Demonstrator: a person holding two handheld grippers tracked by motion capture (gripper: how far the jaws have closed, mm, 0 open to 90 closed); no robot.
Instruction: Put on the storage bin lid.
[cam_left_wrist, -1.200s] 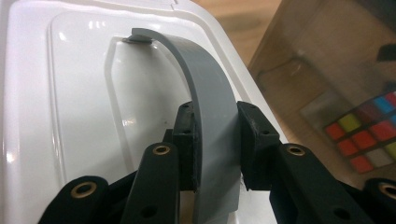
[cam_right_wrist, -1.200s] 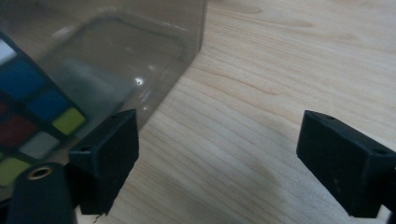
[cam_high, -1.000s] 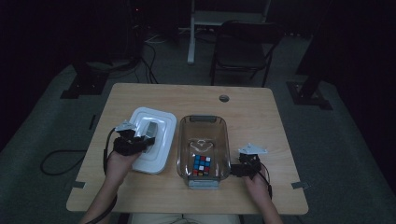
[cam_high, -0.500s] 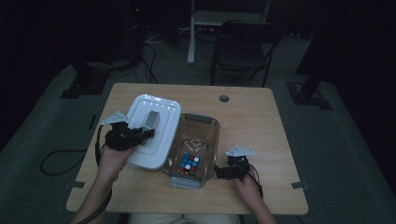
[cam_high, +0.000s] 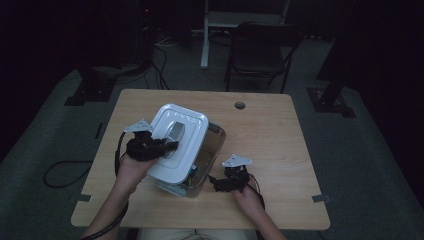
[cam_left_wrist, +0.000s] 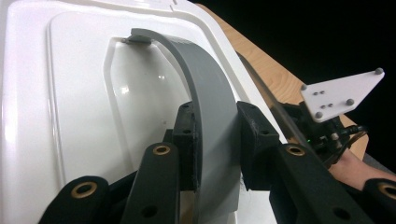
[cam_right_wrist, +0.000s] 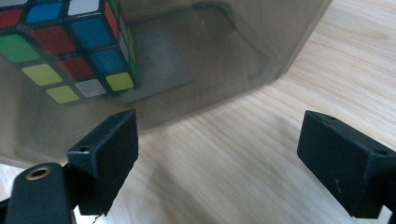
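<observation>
A white lid (cam_high: 180, 150) with a grey arched handle (cam_high: 174, 132) hangs tilted over the left part of a clear container (cam_high: 214, 145). My left gripper (cam_high: 170, 146) is shut on that handle; in the left gripper view the pads clamp the handle (cam_left_wrist: 210, 112) above the lid (cam_left_wrist: 79, 93). A multicoloured puzzle cube (cam_right_wrist: 70, 42) lies inside the container, seen through its wall (cam_right_wrist: 210, 60). My right gripper (cam_high: 216, 184) rests low on the table just right of the container's front corner, jaws open (cam_right_wrist: 215, 154) with only bare wood between them.
The wooden table (cam_high: 280, 150) has a cable hole (cam_high: 240, 105) at its far edge. A dark chair (cam_high: 260, 50) and a desk leg stand behind it. Cables (cam_high: 60, 170) lie on the floor to the left.
My left gripper has lifted the lid and carried it right, over the container. My right gripper has slid left up to the container, which now sits a little further left.
</observation>
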